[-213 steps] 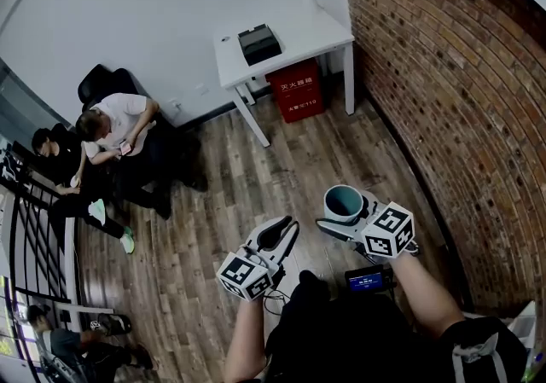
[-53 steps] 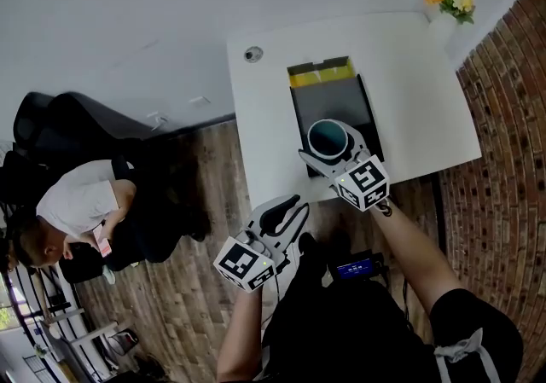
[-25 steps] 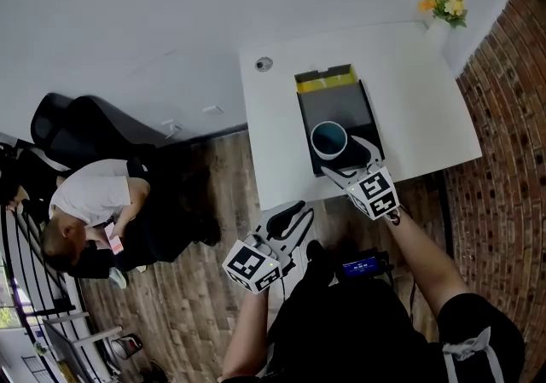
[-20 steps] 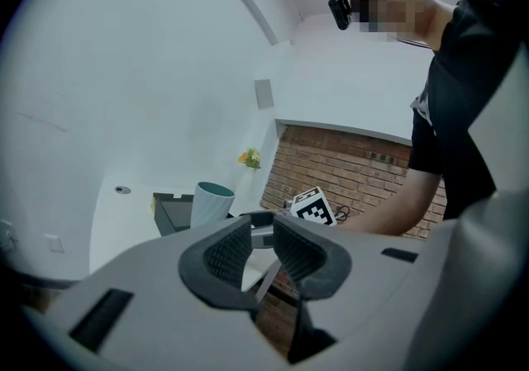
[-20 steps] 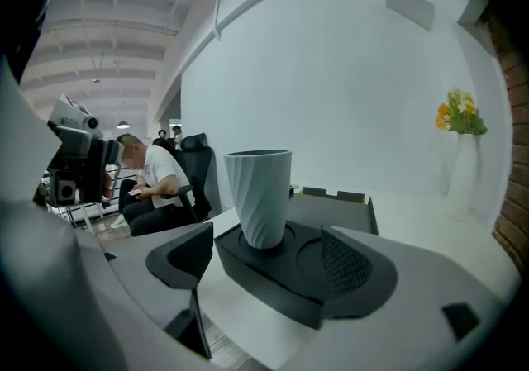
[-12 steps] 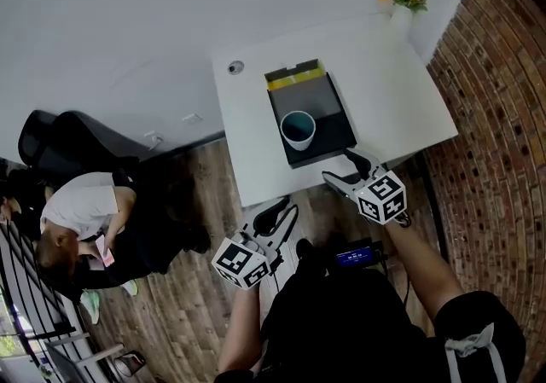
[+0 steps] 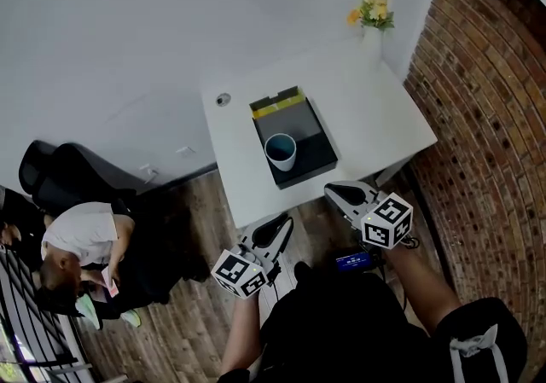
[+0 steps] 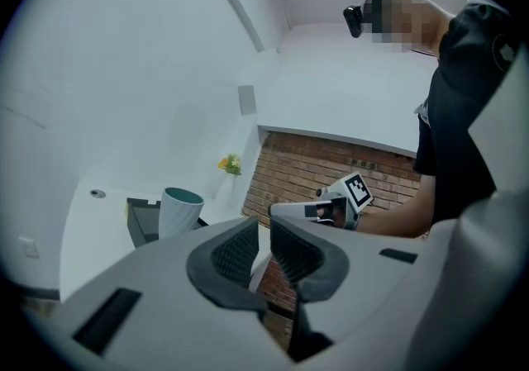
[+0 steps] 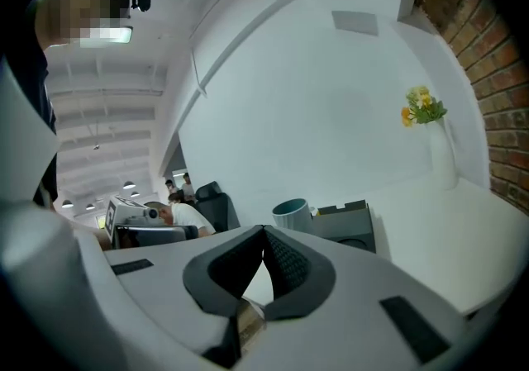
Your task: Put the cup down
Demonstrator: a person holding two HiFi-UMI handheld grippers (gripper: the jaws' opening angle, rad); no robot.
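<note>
Risks toppling the cup [image 7: 280,151] on the tray [image 7: 312,149] near the bench's [image 7: 367,108] front edge with right gripper [image 7: 338,192] (jaws together) or left gripper [image 7: 278,224] (jaws slightly apart), both empty.

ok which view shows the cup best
The head view: it looks down on the cup, showing the whole rim, the inside and how it stands upright on the dark tray. The left gripper view shows the cup side-on, base hidden. The right gripper view shows the cup small, only its upper part.
</note>
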